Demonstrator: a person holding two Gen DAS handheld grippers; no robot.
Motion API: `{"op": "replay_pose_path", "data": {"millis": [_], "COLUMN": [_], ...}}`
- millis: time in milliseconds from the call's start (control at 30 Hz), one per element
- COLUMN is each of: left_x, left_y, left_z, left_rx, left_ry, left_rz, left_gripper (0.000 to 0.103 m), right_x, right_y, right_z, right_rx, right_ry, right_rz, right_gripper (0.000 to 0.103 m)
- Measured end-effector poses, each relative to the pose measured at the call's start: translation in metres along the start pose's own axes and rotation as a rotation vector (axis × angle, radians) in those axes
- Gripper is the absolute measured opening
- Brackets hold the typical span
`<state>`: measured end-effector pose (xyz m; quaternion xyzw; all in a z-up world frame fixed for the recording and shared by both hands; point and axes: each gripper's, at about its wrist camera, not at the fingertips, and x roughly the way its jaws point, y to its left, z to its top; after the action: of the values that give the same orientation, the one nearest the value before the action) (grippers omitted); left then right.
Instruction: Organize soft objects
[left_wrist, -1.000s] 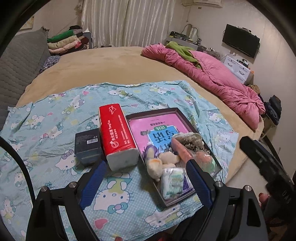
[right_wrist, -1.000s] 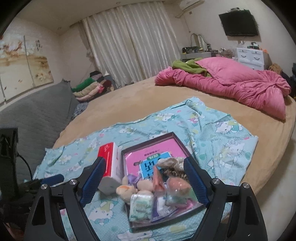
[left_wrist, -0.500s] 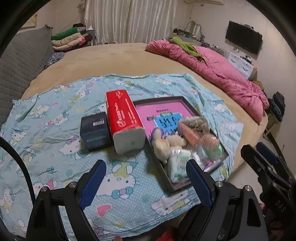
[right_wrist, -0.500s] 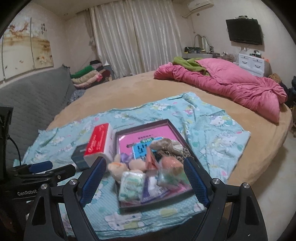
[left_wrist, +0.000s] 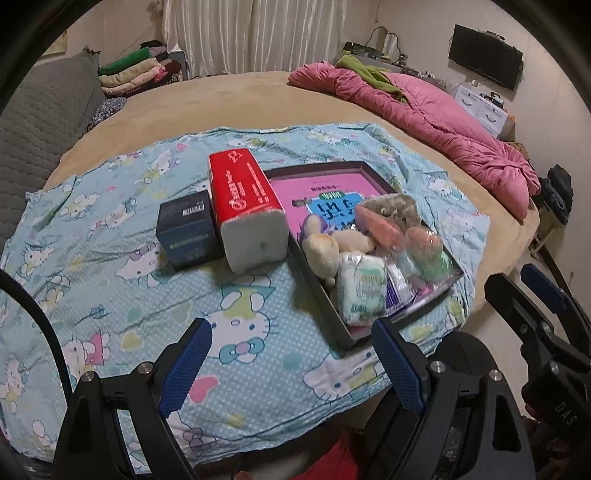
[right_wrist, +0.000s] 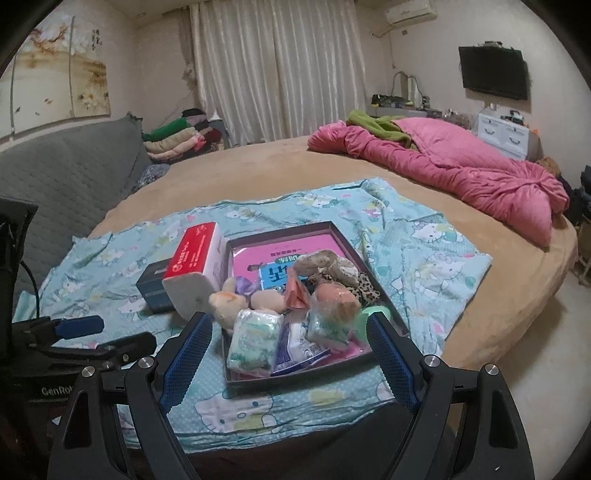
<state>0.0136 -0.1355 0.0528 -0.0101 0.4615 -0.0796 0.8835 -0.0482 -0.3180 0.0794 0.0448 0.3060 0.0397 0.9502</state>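
Observation:
A dark shallow tray (left_wrist: 325, 170) (right_wrist: 280, 226) lies on a Hello Kitty cloth (left_wrist: 110, 266) (right_wrist: 424, 258). In it sit a plush toy (left_wrist: 323, 251) (right_wrist: 227, 301), a white tissue pack (left_wrist: 362, 284) (right_wrist: 255, 339), an orange packet (left_wrist: 378, 223) and other soft packets. A red tissue pack (left_wrist: 243, 192) (right_wrist: 197, 251) and a dark box (left_wrist: 186, 229) (right_wrist: 153, 284) stand left of the tray. My left gripper (left_wrist: 291, 363) is open and empty, near the cloth's front edge. My right gripper (right_wrist: 291, 354) is open and empty, just before the tray.
A pink quilt (left_wrist: 424, 110) (right_wrist: 461, 170) lies on the round bed at the back right. Folded clothes (left_wrist: 133, 74) (right_wrist: 177, 136) are stacked at the back left. A grey headboard (right_wrist: 66, 173) is on the left. The bed edge drops to floor on the right.
Both grippers have drawn back and up from the tray, so more of the cloth shows in front. Nothing on the cloth has moved.

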Motion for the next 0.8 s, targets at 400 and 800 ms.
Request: {"op": "replay_pose_path", "data": {"millis": [400, 800], "left_x": [0.001, 0.010], "left_y": [0.003, 0.001], "left_z": [-0.009, -0.016], "left_rx": [-0.026, -0.021], "left_ry": [0.001, 0.024], "left_rz": [0.014, 0.016], "left_gripper": [0.088, 0.088], "right_x": [0.008, 0.015], "right_y": [0.002, 0.001], "right_z": [-0.016, -0.023], "right_rx": [-0.003, 0.010], "right_ry": [0.055, 0.093], "right_rz": [0.009, 0.004], "right_gripper": [0.087, 0.087]}}
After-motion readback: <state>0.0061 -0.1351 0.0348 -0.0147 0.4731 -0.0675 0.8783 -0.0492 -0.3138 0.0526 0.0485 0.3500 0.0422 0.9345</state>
